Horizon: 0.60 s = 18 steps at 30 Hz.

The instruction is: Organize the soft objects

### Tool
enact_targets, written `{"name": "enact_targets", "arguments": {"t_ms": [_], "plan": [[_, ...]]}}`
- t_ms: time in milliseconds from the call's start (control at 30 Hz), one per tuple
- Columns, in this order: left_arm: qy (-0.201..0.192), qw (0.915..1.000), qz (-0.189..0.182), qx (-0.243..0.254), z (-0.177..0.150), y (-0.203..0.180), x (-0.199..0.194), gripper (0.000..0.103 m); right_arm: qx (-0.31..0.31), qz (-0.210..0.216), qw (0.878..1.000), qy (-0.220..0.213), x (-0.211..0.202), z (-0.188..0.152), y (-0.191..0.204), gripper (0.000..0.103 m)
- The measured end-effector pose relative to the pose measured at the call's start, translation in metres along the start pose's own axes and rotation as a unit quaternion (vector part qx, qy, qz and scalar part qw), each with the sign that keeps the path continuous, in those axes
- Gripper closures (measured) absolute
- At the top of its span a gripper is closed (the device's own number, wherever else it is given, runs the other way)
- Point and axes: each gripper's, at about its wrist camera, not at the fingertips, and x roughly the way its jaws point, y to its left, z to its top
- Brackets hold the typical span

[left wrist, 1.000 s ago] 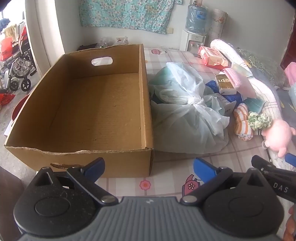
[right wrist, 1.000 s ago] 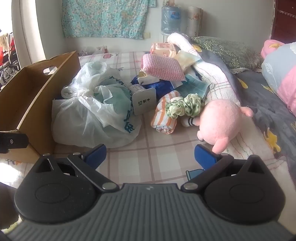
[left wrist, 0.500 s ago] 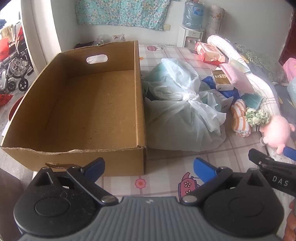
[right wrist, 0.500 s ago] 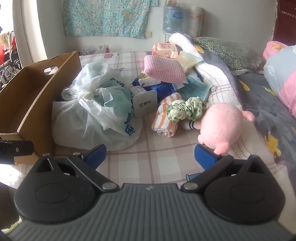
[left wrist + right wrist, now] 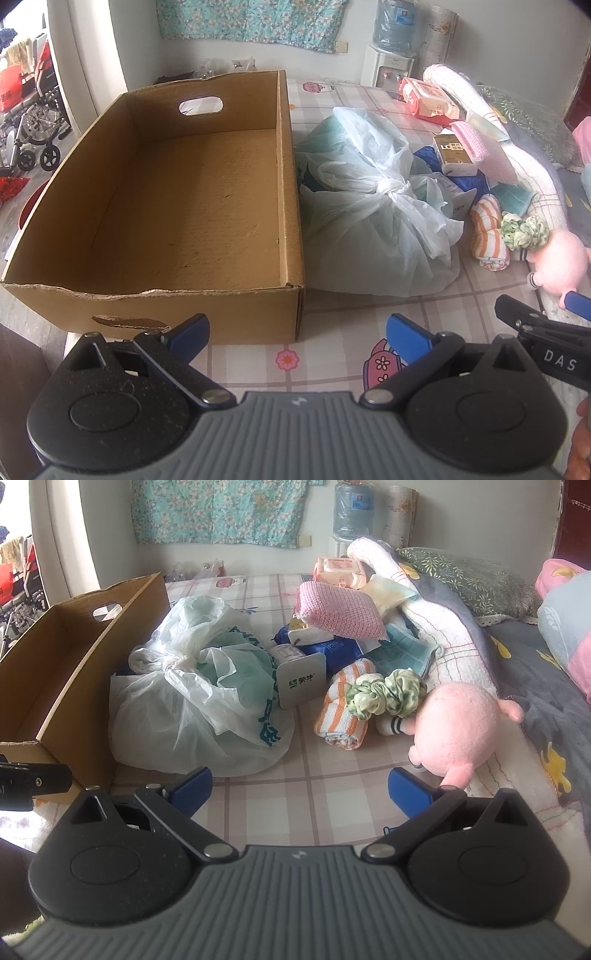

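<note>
Right tool gapes beside pink plush.

Tied plastic bag contents obscured; wheelchair cut by edge.

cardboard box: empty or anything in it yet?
Empty. The left wrist view shows the cardboard box with its bare brown floor, nothing inside.

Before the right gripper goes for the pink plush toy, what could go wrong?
1. The green scrunchie rests against the pink plush toy and the striped towel roll; lifting the toy may drag or roll them.
2. The tied plastic bag lies between the toy and the cardboard box, so a low carry may snag it.
3. The open right gripper could pinch the bedsheet under the toy.
</note>
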Motion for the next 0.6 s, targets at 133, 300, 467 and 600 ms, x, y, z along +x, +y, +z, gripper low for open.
{"name": "enact_targets", "arguments": {"t_ms": [133, 300, 467, 600], "plan": [[0.002, 1.0000, 0.001, -0.003, 0.0005, 0.0016, 0.0012, 0.001, -0.004, 0.003, 1.000, 0.002, 0.0010, 0.0011, 0.0024, 0.001], [0.004, 1.0000, 0.001, -0.005, 0.0008, 0.0033, 0.0025, 0.001, -0.006, 0.003, 1.000, 0.002, 0.0013, 0.0025, 0.0040, 0.001], [0.004, 1.0000, 0.001, -0.006, 0.0009, 0.0035, 0.0037, 0.001, -0.008, 0.002, 1.000, 0.001, 0.0013, 0.0034, 0.0056, 0.001], [0.004, 1.0000, 0.000, -0.005, 0.0007, 0.0041, 0.0040, 0.001, -0.008, 0.002, 1.000, 0.001, 0.0011, 0.0038, 0.0065, 0.001]]}}
